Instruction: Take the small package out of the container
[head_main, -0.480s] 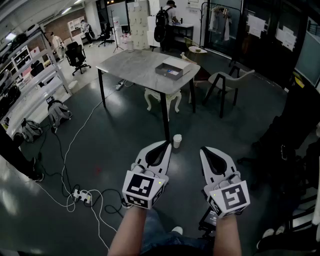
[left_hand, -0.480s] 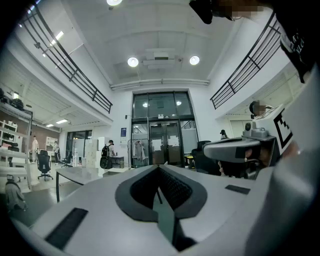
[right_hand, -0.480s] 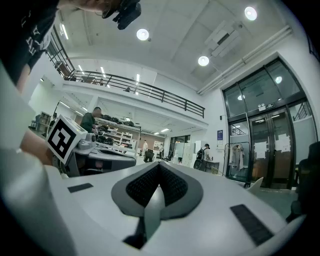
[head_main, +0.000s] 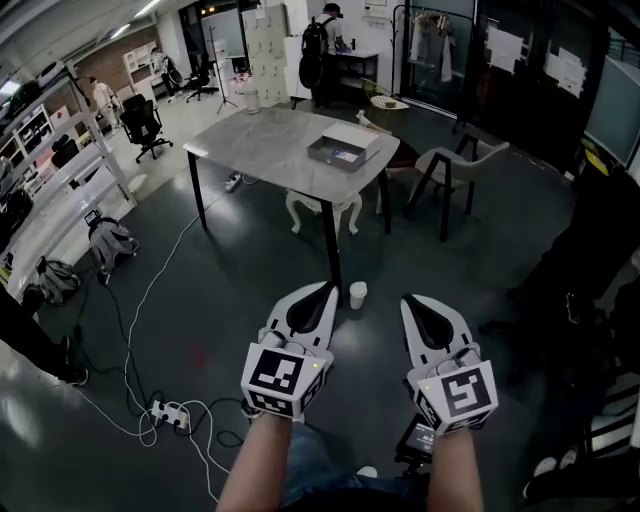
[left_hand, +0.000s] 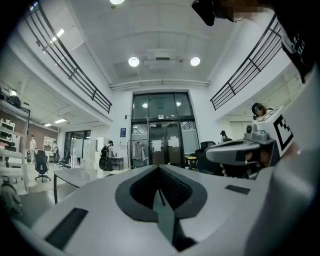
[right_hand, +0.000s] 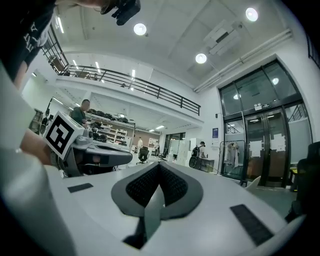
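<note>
A grey, shallow container (head_main: 343, 149) sits near the right edge of a grey table (head_main: 270, 140) far ahead, with a small package (head_main: 349, 155) showing inside it. Both grippers are held low over the dark floor, well short of the table. My left gripper (head_main: 329, 288) is shut with nothing in it, and its jaws (left_hand: 159, 168) meet in its own view. My right gripper (head_main: 410, 300) is likewise shut and empty (right_hand: 160, 165). Each gripper view shows the other gripper beside it, the right gripper (left_hand: 241, 150) and the left gripper (right_hand: 96, 158).
A white cup (head_main: 357, 295) stands on the floor just beyond the grippers, near a table leg (head_main: 331, 245). A power strip with cables (head_main: 166, 412) lies at the left. A white chair (head_main: 322, 209) stands under the table, a dark-legged chair (head_main: 455, 165) to its right; bags (head_main: 110, 242) and shelving at the left.
The table, container and cup have slid slightly down in the head view, so I am a little closer. Both grippers keep their place and stay shut.
</note>
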